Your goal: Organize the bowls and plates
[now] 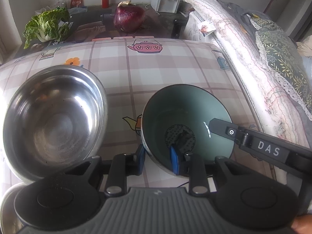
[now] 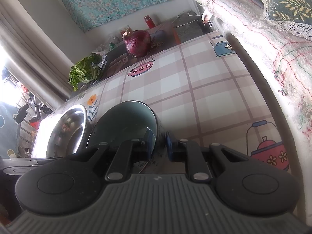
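Bowl (image 1: 187,117), green, on the checked tablecloth (image 1: 156,68) beside the steel bowl (image 1: 54,115): I am pinching its rim with both grippers, left (image 1: 159,160) and right (image 2: 159,146), narrow-jawed, and favouring a level lift.

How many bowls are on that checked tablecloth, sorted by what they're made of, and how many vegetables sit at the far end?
Steel bowls: 1, the steel bowl
Green ceramic bowls: 1, the green bowl
Red cabbages: 1, the red cabbage
Leafy greens: 1, the leafy green
Total: 4
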Motion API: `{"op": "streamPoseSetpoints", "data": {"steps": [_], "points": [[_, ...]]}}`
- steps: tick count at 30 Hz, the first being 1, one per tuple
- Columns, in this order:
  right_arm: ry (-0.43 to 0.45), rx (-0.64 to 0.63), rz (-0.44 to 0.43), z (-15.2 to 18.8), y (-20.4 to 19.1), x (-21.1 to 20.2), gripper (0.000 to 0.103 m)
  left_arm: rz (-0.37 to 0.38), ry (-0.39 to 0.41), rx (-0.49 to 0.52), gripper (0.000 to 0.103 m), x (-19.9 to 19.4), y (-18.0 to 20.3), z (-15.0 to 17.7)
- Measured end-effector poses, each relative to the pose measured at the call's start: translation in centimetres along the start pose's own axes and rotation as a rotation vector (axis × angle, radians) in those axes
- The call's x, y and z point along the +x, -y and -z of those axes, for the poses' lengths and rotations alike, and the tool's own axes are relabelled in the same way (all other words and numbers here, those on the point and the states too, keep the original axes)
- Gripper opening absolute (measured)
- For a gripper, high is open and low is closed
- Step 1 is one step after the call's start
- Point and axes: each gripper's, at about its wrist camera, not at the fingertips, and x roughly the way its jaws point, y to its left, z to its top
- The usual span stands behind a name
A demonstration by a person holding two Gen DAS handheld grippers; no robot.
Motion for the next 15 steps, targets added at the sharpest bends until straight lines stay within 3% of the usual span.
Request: {"op": "streamPoseSetpoints", "data": {"steps": [15], "points": [[-0.009,0.017,-0.003,0.00,0.15,0.92,0.016,-0.013,-0.010,0.004,0.028,0.73,0.15,-0.28]]}}
